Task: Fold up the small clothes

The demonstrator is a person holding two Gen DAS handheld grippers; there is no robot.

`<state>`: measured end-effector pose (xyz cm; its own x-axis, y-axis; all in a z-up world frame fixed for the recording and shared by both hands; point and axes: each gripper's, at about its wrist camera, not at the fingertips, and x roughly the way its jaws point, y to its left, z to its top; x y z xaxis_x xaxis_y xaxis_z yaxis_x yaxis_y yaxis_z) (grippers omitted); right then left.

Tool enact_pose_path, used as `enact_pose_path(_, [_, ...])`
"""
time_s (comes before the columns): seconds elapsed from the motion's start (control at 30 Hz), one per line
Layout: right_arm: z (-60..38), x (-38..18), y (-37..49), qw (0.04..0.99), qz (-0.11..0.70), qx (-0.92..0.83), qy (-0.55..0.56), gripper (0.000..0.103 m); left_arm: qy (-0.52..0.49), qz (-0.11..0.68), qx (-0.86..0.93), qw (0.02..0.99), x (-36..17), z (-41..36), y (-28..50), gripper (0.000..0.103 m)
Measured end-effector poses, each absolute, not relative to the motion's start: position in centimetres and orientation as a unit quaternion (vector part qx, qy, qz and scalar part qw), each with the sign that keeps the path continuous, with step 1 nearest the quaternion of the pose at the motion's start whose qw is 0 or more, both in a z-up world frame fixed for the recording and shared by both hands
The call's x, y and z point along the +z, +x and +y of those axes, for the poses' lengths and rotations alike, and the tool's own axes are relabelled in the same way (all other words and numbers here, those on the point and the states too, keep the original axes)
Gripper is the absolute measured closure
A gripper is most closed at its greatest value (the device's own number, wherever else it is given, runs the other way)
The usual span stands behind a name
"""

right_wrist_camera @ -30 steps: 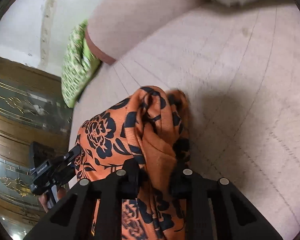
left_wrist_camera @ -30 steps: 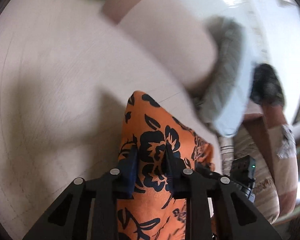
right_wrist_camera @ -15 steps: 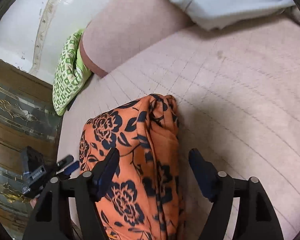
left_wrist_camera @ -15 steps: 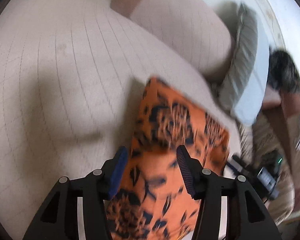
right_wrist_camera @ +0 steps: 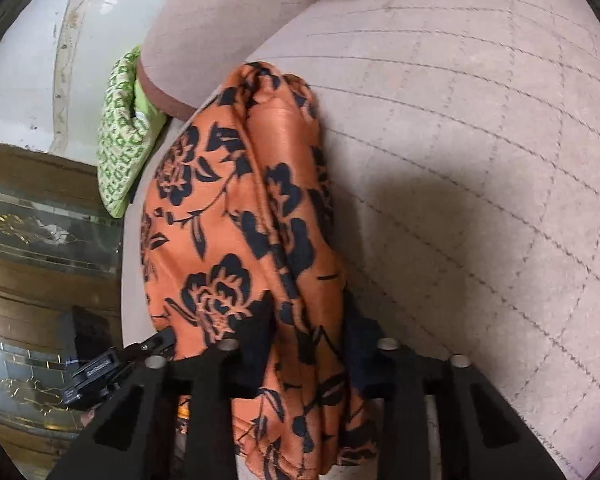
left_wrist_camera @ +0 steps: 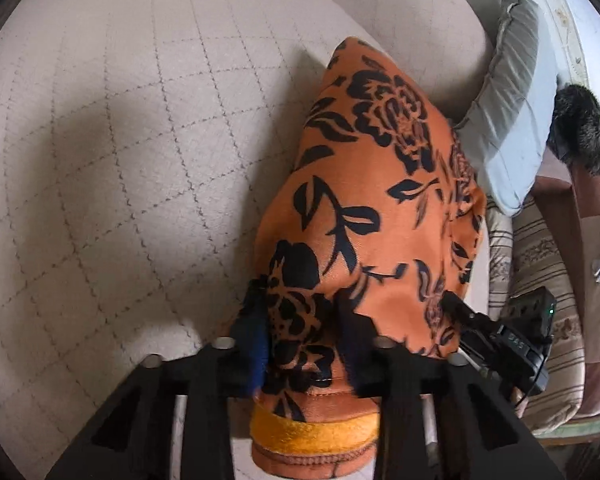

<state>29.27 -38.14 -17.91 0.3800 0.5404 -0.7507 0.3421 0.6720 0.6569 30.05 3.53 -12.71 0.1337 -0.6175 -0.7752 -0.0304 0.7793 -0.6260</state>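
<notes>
An orange garment with black flowers [left_wrist_camera: 376, 200] lies folded lengthwise on a beige quilted sofa seat [left_wrist_camera: 120, 140]. My left gripper [left_wrist_camera: 302, 332] is shut on its near end, by an orange waistband [left_wrist_camera: 312, 432]. In the right wrist view the same garment [right_wrist_camera: 228, 220] runs away from me, bunched along its right edge. My right gripper [right_wrist_camera: 308, 340] is shut on that near end. The other gripper shows at the lower right of the left wrist view [left_wrist_camera: 496, 340] and at the lower left of the right wrist view [right_wrist_camera: 112, 368].
A grey-blue pillow [left_wrist_camera: 512, 112] leans on the sofa back at the right. A green patterned cushion [right_wrist_camera: 124, 132] sits at the far sofa end. A striped cover [left_wrist_camera: 540, 280] and a person's arm [left_wrist_camera: 588, 184] are at the right. A wood and glass cabinet [right_wrist_camera: 40, 240] stands left.
Both grippers were shut on the garment, opened wide half a second ago as it lay on the seat, and have closed on its near end again.
</notes>
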Motion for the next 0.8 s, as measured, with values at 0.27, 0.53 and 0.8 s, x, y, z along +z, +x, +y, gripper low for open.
enact_pose_path(0.27, [-36.6,-17.0,30.0,0.748,0.572,0.042,0.332,0.084,-0.219,0.628,-0.193,0.721,-12.8,3.0,29.9,0.084])
enact_pose_path(0.53, [-36.7,-16.8,30.0,0.751,0.567,0.037,0.337,0.058,-0.186,0.62,-0.193,0.737,-11.8,2.1,29.0,0.067])
enact_pose_path(0.8, [-34.8,-15.8,24.4,0.768,0.543,0.052,0.337,0.06,-0.236,0.585,-0.223,0.743,-11.9,4.4,23.1,0.071])
